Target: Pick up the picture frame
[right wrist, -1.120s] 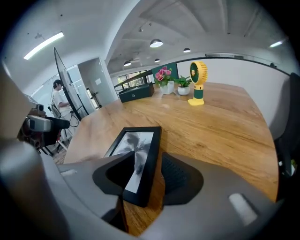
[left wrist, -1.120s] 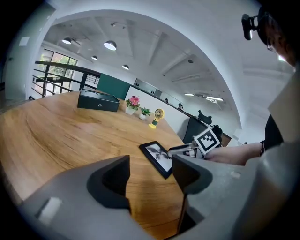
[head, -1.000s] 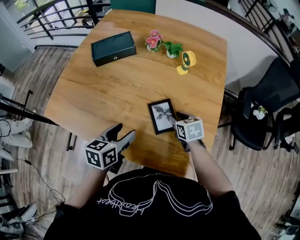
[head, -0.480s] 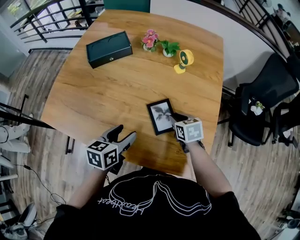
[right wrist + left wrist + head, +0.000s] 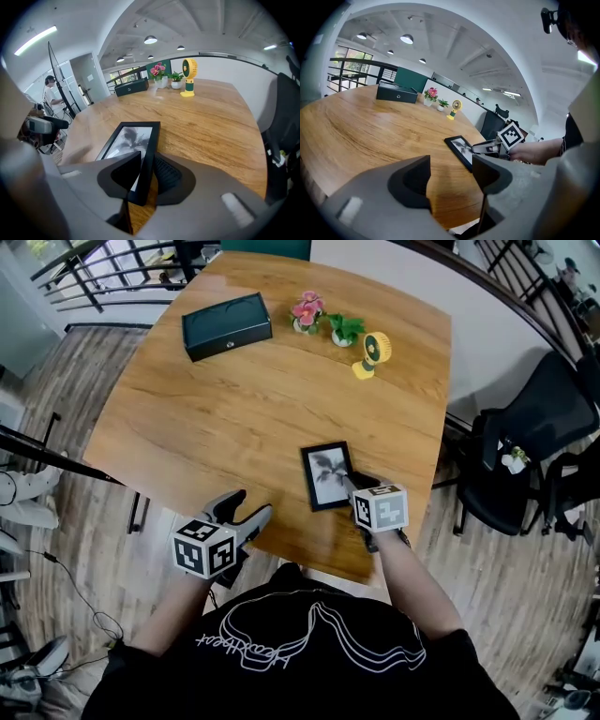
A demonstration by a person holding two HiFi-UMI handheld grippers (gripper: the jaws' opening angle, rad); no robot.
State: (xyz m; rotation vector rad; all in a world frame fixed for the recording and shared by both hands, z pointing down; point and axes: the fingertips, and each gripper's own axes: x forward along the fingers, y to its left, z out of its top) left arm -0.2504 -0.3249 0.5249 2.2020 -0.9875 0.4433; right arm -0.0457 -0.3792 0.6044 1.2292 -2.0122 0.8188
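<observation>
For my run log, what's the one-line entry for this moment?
phase: grasp | right gripper: shut on picture frame, right edge | left gripper: open, empty | lift off table: cannot tell

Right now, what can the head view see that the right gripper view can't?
Only the head view shows the person's black T-shirt with its white line drawing. Only the right gripper view shows the right gripper shut on the edge of the black rectangular picture frame, plus round ceiling lamps. Both show the wooden table, the yellow desk fan and the long black box.
</observation>
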